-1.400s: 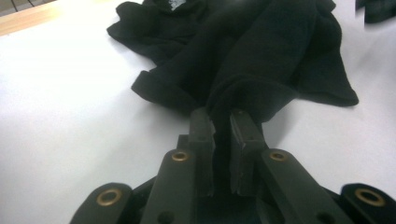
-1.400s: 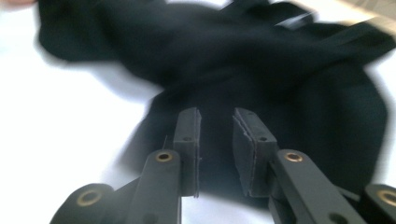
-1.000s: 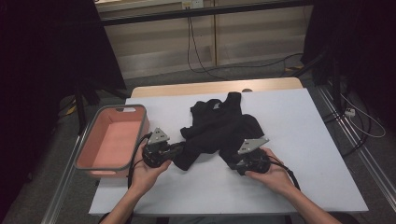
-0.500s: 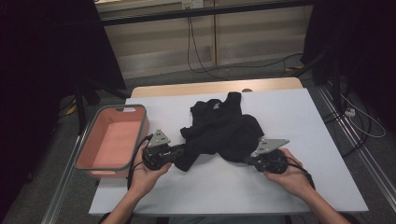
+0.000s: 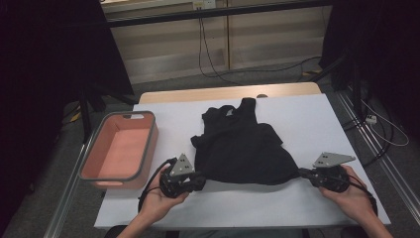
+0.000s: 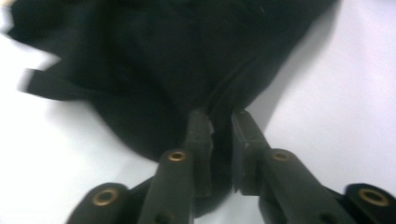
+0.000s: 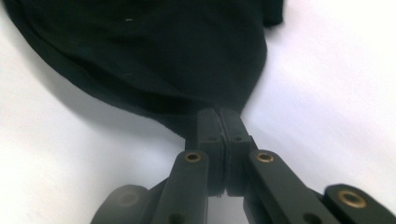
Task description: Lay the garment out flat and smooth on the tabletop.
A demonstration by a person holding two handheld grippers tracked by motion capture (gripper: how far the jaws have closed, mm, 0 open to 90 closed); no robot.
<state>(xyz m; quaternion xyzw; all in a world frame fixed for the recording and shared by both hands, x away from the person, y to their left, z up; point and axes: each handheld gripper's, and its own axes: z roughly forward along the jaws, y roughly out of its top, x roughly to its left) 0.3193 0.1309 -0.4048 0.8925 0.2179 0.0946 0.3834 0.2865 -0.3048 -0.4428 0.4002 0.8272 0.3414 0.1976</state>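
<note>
light: dim room, dark surround, white table (image 5: 317, 129) brightest | glare: table washed out on both sides of the jaws | shadow: soft under black garment (image 5: 242, 148) ahead of the jaws | blur: left gripper view smeared left of the jaws; jaw bases soft

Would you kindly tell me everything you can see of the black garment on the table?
The garment is black, soft matte fabric, sleeveless like a vest, with shoulder straps pointing away from the person. It lies mostly flat on the white table, hem toward the person, with a rumpled fold at its left side. The left gripper has hem fabric between slightly parted jaws; the right gripper is shut on the other hem corner, pulling the hem wide. The pink bin stands apart.
</note>
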